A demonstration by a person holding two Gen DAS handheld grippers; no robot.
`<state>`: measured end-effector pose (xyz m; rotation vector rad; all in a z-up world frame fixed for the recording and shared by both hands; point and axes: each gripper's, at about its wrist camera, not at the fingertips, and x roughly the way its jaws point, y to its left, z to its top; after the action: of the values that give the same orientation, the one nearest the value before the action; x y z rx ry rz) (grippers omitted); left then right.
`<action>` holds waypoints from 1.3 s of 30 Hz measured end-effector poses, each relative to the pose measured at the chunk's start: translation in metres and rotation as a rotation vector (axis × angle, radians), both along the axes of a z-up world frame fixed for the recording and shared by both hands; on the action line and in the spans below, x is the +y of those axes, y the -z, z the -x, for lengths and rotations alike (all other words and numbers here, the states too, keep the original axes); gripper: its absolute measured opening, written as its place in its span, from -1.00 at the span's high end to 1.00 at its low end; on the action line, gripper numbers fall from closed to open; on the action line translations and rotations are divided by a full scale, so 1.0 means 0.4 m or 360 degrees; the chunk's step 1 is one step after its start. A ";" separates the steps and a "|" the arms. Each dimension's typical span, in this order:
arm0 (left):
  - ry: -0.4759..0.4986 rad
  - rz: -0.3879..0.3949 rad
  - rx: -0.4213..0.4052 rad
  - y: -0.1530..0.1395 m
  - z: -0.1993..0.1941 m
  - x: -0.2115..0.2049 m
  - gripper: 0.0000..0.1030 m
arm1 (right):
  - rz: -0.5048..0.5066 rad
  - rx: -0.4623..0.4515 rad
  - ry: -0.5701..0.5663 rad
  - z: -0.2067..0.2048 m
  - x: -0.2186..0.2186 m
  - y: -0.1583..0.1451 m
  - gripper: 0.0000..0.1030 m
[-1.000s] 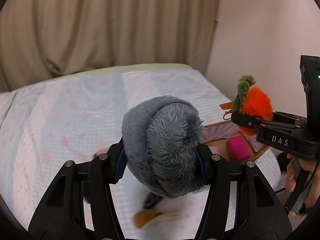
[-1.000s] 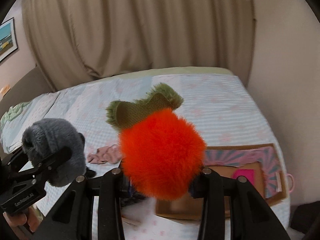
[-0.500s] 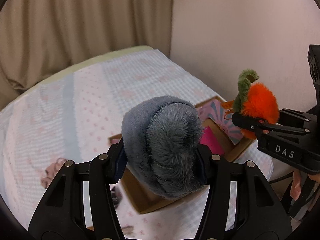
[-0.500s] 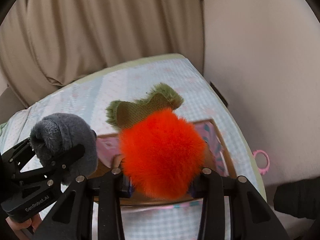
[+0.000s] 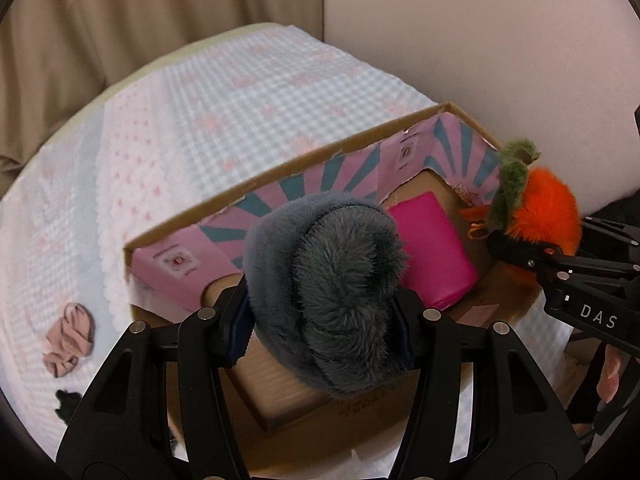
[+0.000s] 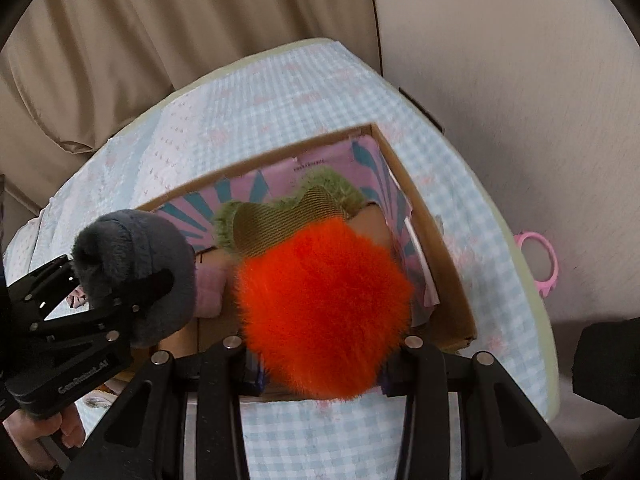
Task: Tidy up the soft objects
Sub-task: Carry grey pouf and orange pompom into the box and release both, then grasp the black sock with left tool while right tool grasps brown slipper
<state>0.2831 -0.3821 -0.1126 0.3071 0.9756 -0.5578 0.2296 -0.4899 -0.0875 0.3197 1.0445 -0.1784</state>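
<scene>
Left wrist view: left gripper (image 5: 326,320) clamped on grey plush toy (image 5: 324,292), held above the open cardboard box (image 5: 280,168) on the bed (image 5: 240,92). A magenta pouch (image 5: 430,248) lies inside the box.

Right wrist view: right gripper (image 6: 320,360) clamped on orange plush toy (image 6: 324,312), green top forward, over the same box.

Left wrist view looks steeply down from close above the cardboard box (image 5: 280,168) near the bed's (image 5: 240,92) wall-side edge, its own hand-held gripper (image 5: 326,312) filling the bottom of frame. Right wrist view sits just beside it, tilted down over the same box (image 6: 440,240). Both share the box, bed and curtain (image 6: 180,40), and each catches the other hand-held gripper.
</scene>
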 end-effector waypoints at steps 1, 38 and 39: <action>-0.0005 0.0006 0.0013 0.006 -0.006 0.001 -0.01 | -0.0013 0.0002 0.0001 -0.001 -0.002 0.003 0.30; -0.0154 0.0168 -0.0289 -0.259 0.146 0.386 -1.00 | 0.0167 -0.0391 -0.0306 0.110 0.294 -0.262 -1.00; -0.0177 0.0177 -0.0299 -0.266 0.153 0.416 -1.00 | 0.0162 -0.0421 -0.0322 0.125 0.321 -0.271 -1.00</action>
<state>0.2220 -0.2158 -0.0060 0.2006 0.7724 -0.4711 0.1798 -0.3615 0.0210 0.1388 0.7964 -0.0059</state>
